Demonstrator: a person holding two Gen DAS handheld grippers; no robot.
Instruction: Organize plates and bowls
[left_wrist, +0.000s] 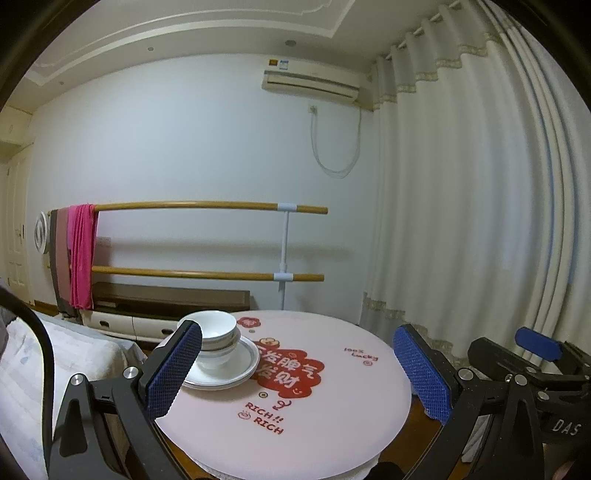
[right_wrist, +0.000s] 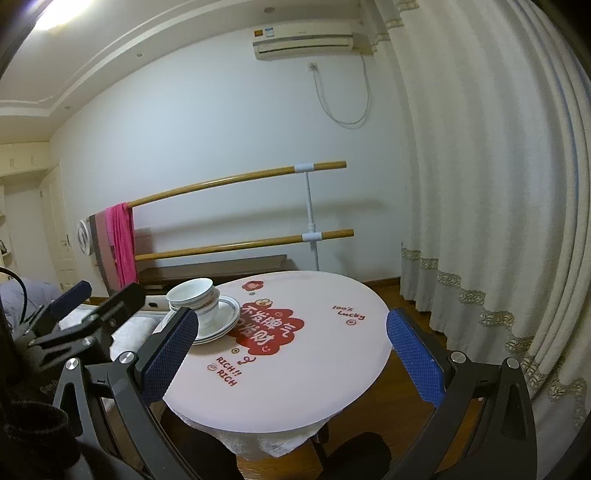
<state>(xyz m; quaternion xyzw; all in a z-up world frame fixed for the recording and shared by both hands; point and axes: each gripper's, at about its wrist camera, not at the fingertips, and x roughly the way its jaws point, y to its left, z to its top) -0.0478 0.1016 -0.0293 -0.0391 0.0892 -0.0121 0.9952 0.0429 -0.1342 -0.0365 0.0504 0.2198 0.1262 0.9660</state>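
White bowls (left_wrist: 216, 334) are nested and stand on stacked white plates (left_wrist: 242, 363) with grey rims, at the left side of a round pink table (left_wrist: 332, 398). The same bowls (right_wrist: 194, 297) and plates (right_wrist: 225, 317) show in the right wrist view on the table (right_wrist: 314, 369). My left gripper (left_wrist: 295, 373) is open and empty, held back from the table's near edge. My right gripper (right_wrist: 291, 354) is open and empty, also short of the table. The right gripper also shows at the right edge of the left wrist view (left_wrist: 532, 354).
A bed with white bedding (left_wrist: 74, 354) lies left of the table. A wooden double-bar rail (left_wrist: 207, 240) with a pink cloth (left_wrist: 81, 254) stands by the far wall. White curtains (left_wrist: 480, 203) hang at the right. The left gripper's body (right_wrist: 74, 314) shows at the left of the right wrist view.
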